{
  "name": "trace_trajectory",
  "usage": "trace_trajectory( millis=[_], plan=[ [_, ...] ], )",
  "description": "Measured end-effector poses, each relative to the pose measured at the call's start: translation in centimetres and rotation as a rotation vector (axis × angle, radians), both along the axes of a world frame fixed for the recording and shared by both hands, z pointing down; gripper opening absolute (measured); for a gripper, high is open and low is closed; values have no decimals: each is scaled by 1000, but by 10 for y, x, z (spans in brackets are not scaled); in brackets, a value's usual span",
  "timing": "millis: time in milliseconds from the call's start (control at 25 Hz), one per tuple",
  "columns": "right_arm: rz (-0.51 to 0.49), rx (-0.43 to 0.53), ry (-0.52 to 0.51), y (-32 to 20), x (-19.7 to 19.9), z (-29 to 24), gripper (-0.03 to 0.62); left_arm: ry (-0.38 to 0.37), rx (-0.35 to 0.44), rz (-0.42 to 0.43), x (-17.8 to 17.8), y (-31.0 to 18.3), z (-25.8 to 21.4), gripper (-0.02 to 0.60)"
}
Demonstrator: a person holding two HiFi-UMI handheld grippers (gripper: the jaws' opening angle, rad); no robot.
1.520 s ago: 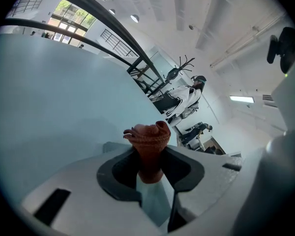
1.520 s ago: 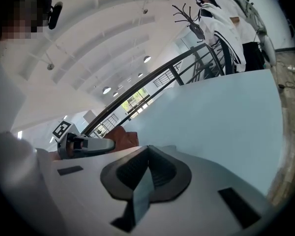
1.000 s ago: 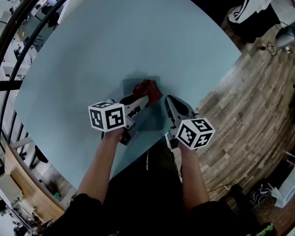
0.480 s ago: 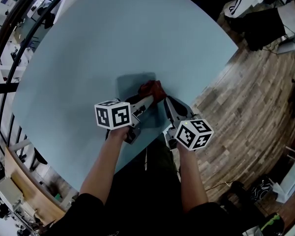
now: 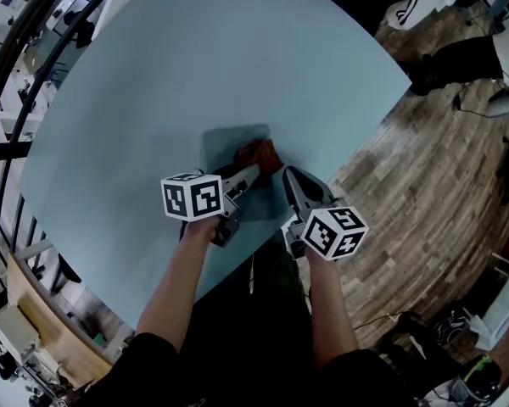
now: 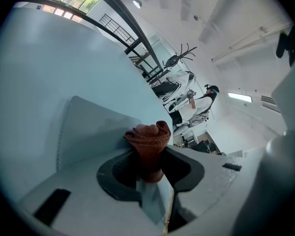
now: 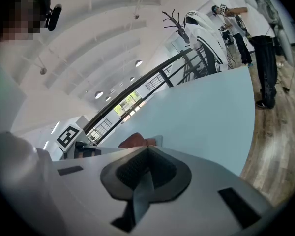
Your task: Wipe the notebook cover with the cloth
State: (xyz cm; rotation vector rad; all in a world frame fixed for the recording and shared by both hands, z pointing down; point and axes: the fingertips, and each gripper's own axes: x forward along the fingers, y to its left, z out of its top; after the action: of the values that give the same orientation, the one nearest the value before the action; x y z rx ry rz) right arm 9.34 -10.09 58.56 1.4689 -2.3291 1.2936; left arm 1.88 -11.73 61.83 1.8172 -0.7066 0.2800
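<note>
A blue-grey notebook lies flat near the front edge of the pale blue table, almost the same colour as the tabletop. A bunched dark red cloth rests on its right part. My left gripper is shut on the cloth, which sticks out between the jaw tips in the left gripper view, with the notebook cover beneath. My right gripper is shut with nothing in it, just right of the cloth, by the notebook's right edge. The cloth peeks over its jaws in the right gripper view.
The table's rounded edge runs close to my body, with wooden floor to the right. A dark railing curves along the left. People in white clothing stand at the far side. Bags and cables lie on the floor at the lower right.
The left gripper has slid the cloth slightly across the notebook, first right, then back a little left. The right gripper has stayed beside it.
</note>
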Motion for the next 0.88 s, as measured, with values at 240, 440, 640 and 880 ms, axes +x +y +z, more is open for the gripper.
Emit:
trace_trajectory(
  millis=[240, 440, 640, 880],
  plan=[
    [-27, 6, 0, 0, -10, -3, 6, -14, 0, -33, -21, 2, 0, 127],
    [-46, 9, -1, 2, -23, -7, 6, -29, 6, -67, -43, 2, -1, 127],
    [-67, 11, -1, 4, -36, -9, 6, -48, 9, -98, -70, 4, -2, 127],
    [-91, 22, 4, 11, -61, -19, 6, -65, 25, -128, -102, 10, -11, 127]
  ],
)
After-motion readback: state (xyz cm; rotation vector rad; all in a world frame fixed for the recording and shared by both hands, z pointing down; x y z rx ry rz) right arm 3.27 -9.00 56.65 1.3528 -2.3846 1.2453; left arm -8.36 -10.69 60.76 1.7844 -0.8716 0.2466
